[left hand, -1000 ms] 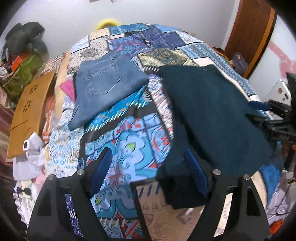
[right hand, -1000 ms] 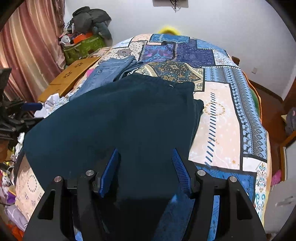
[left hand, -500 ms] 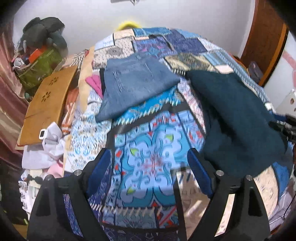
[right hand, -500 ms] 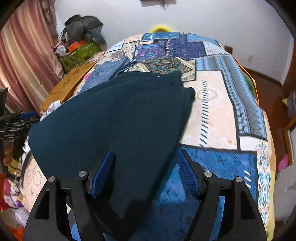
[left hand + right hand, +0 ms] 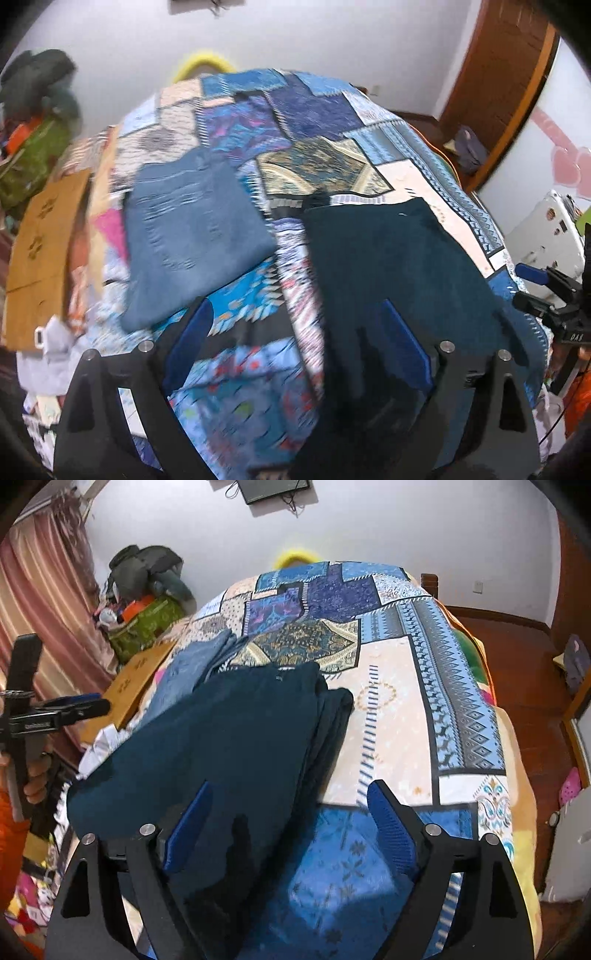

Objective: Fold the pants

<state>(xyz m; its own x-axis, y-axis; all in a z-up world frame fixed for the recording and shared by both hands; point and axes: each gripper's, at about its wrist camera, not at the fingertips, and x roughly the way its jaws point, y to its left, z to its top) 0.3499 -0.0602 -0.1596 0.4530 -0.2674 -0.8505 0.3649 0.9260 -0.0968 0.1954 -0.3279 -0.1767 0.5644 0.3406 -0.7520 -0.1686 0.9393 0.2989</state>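
Note:
Dark teal pants (image 5: pixel 399 266) lie folded on the patchwork bedspread (image 5: pixel 314 118); they also show in the right wrist view (image 5: pixel 236 746), layered edges to the right. My left gripper (image 5: pixel 295 343) is open and empty above the bed, its right finger over the pants' near left edge. My right gripper (image 5: pixel 288 823) is open and empty, hovering over the pants' near right edge. Each gripper shows at the edge of the other's view.
Folded blue jeans (image 5: pixel 192 236) lie left of the teal pants, also in the right wrist view (image 5: pixel 192 664). A wooden board (image 5: pixel 40 251) and piled clothes lie along the bed's left side. A wooden door (image 5: pixel 506 74) stands at the right.
Both grippers have let go of the teal pants and pulled back. The pants now lie folded flat on the bed. The left view swung left, then back right.

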